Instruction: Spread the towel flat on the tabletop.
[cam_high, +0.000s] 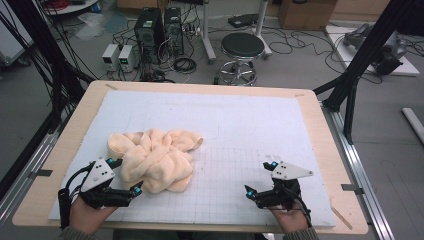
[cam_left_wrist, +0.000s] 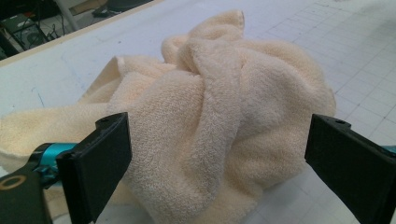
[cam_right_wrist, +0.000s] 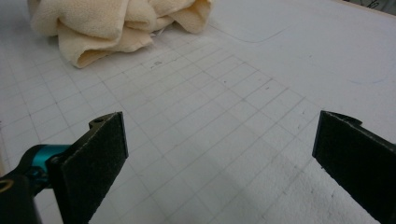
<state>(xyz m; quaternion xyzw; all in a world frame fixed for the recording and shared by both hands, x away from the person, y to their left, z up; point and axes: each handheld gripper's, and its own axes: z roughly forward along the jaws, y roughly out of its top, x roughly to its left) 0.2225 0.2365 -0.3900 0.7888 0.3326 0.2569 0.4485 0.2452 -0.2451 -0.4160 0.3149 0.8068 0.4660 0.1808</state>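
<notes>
We approach a crumpled towel (cam_high: 154, 159), left gripper (cam_high: 128, 176) and right gripper (cam_high: 259, 178) both spread, empty; next, we likely pinch an edge.

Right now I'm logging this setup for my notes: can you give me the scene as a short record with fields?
Item: crumpled cream towel
Place: left half of the white gridded mat, on the wooden table
Left gripper: jaws open, at the towel's near-left edge, not pressing on it
Right gripper: jaws open over bare mat, apart from the towel
Towel state: bunched, not folded
</notes>
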